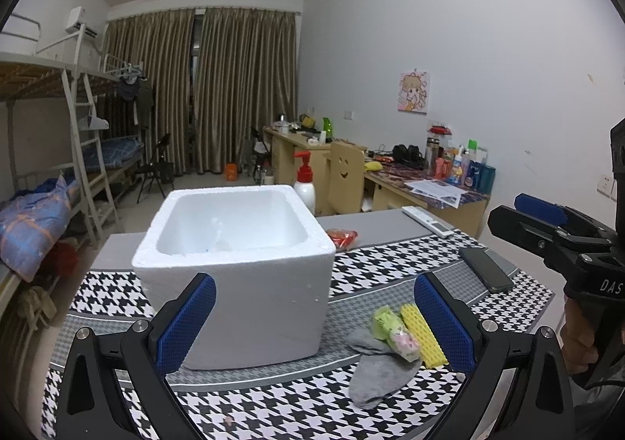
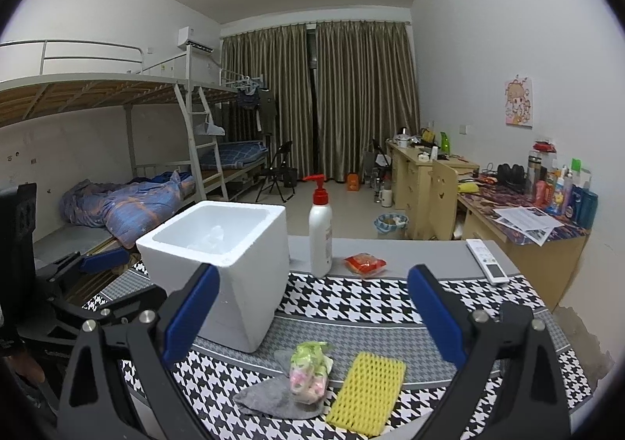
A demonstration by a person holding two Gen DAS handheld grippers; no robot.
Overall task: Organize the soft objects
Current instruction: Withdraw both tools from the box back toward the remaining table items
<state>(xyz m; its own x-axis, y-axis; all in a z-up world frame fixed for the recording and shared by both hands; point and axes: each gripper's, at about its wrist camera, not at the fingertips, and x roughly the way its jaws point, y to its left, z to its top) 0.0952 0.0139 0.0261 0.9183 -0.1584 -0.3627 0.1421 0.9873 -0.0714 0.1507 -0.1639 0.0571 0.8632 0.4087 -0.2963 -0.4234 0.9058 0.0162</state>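
A white foam box (image 1: 234, 268) stands open on the houndstooth cloth; it also shows in the right wrist view (image 2: 218, 268). Beside it lie a grey sock (image 1: 377, 373) (image 2: 269, 397), a green-and-pink soft bundle (image 1: 394, 332) (image 2: 310, 369) on top of the sock, and a yellow foam net sleeve (image 1: 424, 336) (image 2: 367, 387). My left gripper (image 1: 314, 315) is open and empty, above the cloth in front of the box. My right gripper (image 2: 312, 311) is open and empty, above the soft items; it also shows in the left wrist view (image 1: 543, 217).
A white pump bottle with red top (image 2: 320, 233), a red snack packet (image 2: 365, 264), a white remote (image 2: 486, 256) and a black phone (image 1: 484, 274) lie on the table (image 2: 390, 244). Desks, a chair and bunk beds stand behind.
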